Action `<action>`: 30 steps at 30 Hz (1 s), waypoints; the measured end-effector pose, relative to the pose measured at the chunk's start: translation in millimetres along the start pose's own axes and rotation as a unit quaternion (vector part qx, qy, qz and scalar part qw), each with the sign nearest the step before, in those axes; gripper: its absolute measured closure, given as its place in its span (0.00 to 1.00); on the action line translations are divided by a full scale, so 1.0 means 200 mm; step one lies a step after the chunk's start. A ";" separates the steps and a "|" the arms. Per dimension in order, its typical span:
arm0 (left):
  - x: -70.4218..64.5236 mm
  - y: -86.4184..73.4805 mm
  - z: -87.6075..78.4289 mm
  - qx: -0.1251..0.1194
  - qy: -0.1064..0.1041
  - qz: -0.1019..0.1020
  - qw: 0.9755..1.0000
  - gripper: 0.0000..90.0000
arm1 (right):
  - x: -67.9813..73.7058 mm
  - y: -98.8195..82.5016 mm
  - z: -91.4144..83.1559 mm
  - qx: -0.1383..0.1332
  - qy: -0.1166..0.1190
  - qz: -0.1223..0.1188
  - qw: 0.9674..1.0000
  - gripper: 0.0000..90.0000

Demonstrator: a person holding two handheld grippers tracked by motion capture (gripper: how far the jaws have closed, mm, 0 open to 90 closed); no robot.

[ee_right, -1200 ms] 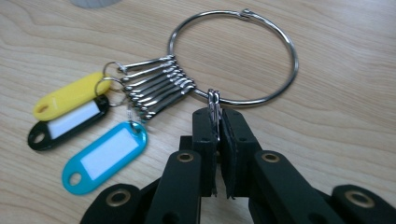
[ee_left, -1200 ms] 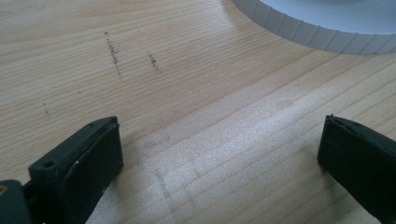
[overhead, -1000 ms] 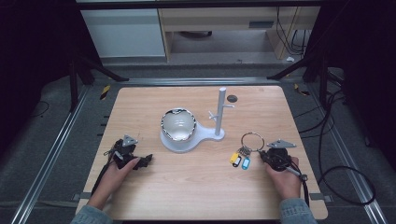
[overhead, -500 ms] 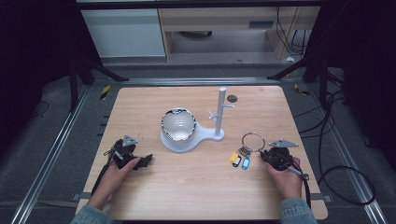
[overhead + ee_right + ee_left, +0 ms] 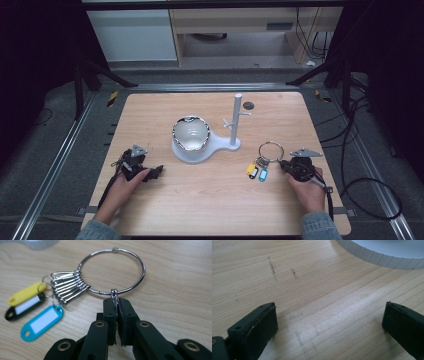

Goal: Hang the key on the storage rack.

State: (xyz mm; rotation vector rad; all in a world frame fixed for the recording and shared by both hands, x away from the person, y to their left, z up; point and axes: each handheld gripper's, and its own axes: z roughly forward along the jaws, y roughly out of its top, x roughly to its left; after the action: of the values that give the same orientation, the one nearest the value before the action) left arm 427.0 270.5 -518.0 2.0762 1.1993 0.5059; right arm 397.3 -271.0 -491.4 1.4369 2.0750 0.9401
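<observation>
on the table, right gripper (image 5: 116, 305) pinches the key ring (image 5: 112, 271); left gripper (image 5: 329, 322) spread wide

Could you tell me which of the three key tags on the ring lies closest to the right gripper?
The blue key tag lies closest to the right gripper. The yellow key tag and the black key tag lie beyond it, farther to the side.

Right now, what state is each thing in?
Right tool: shut on a small clip of the key ring.
Key ring: flat on the table.
Left tool: open, nothing between.
Bowl: upright on the white stand.
</observation>
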 end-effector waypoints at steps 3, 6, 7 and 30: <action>0.00 0.00 0.00 0.000 0.000 0.000 1.000 0.00 | 0.01 0.01 -0.02 -0.009 0.002 -0.004 1.000 0.95; 0.00 0.00 0.00 0.000 0.000 -0.001 1.000 0.00 | 0.02 0.03 -0.02 -0.015 0.004 -0.006 1.000 0.95; 0.00 0.00 0.00 -0.001 0.000 -0.002 1.000 0.00 | 0.03 0.05 -0.03 -0.025 0.005 -0.012 1.000 0.95; 0.00 0.00 0.00 0.000 0.000 -0.001 1.000 0.00 | 0.08 0.25 -0.10 -0.079 0.023 -0.043 0.996 0.95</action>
State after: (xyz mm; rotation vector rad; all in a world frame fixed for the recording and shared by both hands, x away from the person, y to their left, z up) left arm 426.8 270.3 -518.1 2.0739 1.2018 0.5062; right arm 408.7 -250.8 -441.1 1.2472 2.0277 1.0858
